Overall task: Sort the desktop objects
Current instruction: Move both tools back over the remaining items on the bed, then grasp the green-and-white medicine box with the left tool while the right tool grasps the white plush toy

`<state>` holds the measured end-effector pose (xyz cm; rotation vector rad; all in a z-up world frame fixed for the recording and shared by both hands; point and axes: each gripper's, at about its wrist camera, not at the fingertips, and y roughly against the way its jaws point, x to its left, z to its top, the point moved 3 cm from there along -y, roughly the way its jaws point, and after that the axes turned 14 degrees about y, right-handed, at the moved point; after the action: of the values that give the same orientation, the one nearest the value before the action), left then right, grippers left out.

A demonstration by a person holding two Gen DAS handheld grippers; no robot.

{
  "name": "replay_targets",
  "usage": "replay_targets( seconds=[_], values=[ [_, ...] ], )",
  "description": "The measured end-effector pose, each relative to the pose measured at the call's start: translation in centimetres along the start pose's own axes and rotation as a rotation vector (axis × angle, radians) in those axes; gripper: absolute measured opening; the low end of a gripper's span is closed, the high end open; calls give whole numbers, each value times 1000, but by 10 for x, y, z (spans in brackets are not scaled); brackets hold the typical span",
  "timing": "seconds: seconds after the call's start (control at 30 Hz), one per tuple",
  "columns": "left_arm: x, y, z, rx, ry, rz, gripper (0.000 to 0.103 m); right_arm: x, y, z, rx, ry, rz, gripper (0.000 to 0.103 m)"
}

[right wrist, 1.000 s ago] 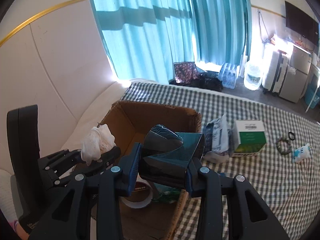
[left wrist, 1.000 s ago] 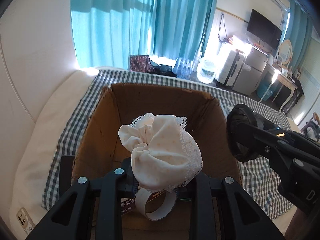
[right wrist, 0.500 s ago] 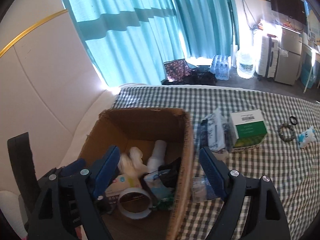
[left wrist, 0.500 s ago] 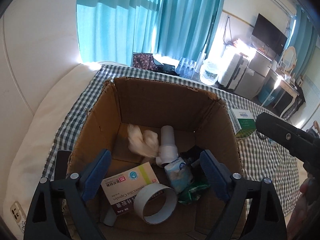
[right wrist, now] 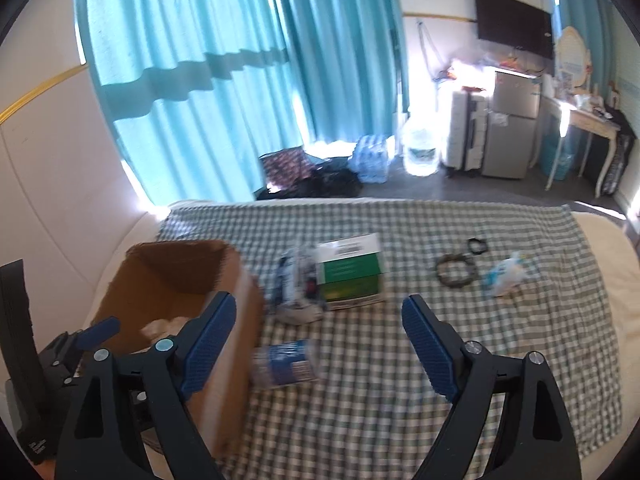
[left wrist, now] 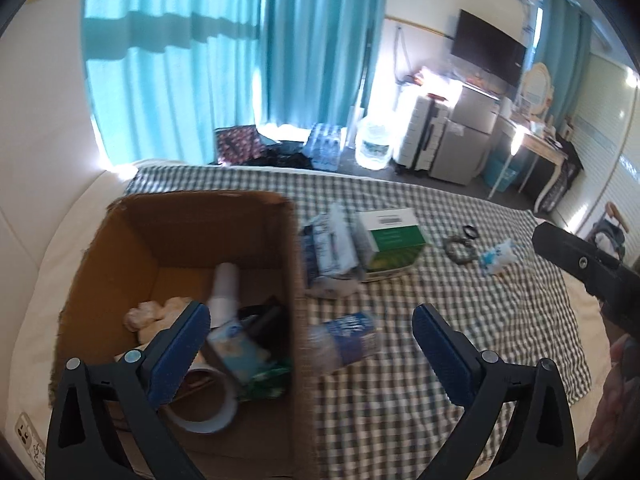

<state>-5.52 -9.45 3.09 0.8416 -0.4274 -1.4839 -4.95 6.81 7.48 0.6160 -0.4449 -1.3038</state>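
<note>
Cardboard box [left wrist: 120,248] is sitting at the left end of the checked cloth [right wrist: 360,400]. Only the left wrist view is looking into it, showing a tape roll [left wrist: 202,416], a white bottle [left wrist: 224,292] and a crumpled cream cloth [left wrist: 154,312]; the right wrist view is catching mostly its outer wall. Both views are showing a small plastic bottle [right wrist: 286,364] lying just beside the box and a green-and-white carton [right wrist: 352,276] further off. The left gripper [left wrist: 310,346] and right gripper [right wrist: 318,338] have just been opening, jaws wide apart, nothing pressed between the pads.
</note>
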Motion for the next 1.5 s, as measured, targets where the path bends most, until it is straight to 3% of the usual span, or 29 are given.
replay_targets(
  seconds=[0.27, 0.5, 0.7, 0.87, 1.13, 1.5],
  values=[
    [-85, -32, -33, 52, -50, -48, 103, -93, 27, -39, -20, -20, -142, 91],
    [-122, -81, -50, 80, -35, -45, 103, -148, -1, -77, 28, -40, -192, 91],
    [-117, -135, -43, 93, 88, -29, 103, -177, -49, -89, 39, -108, -165, 91],
    [-108, -178, -29, 86, 129, 17, 103, -201, -96, -88, 62, -154, -160, 91],
    [-106, -227, -16, 54, 94, 73, 103, -230, -166, -98, 128, -159, -177, 91],
    [-98, -266, -5, -6, 127, 146, 103, -249, -215, -94, 133, -163, -199, 91]
  ],
)
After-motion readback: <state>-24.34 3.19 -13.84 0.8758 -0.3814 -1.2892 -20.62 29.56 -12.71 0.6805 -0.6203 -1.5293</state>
